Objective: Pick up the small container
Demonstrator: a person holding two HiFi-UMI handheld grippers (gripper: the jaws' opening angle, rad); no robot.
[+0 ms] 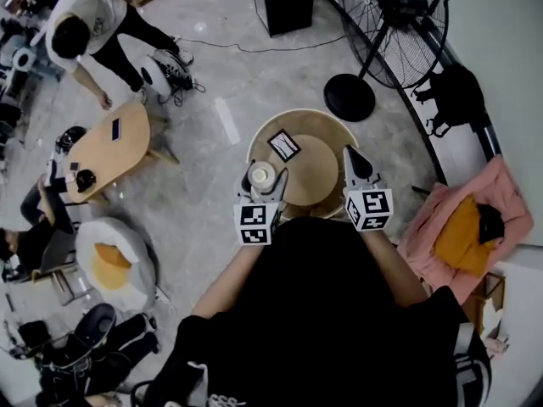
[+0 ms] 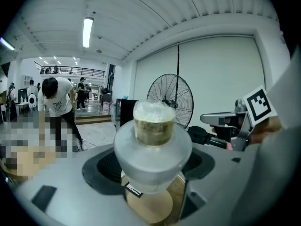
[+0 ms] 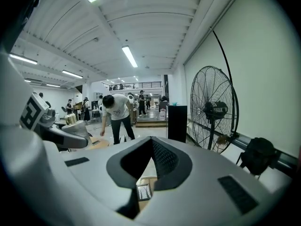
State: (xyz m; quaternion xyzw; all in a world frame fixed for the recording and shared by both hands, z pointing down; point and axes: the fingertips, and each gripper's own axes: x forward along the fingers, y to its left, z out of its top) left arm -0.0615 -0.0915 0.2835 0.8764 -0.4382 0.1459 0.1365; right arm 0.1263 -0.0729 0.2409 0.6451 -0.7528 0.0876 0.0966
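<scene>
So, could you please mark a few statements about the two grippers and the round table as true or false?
1. The left gripper is shut on the small clear container with a pale lid. True.
2. The right gripper holds the black-framed card. False: its jaws are together on nothing, and the card lies on the round wooden table.
3. A black standing fan stands on the floor beyond the table. True.
4. The container lies on its side in the jaws. False: it sits upright, lid on top.
</scene>
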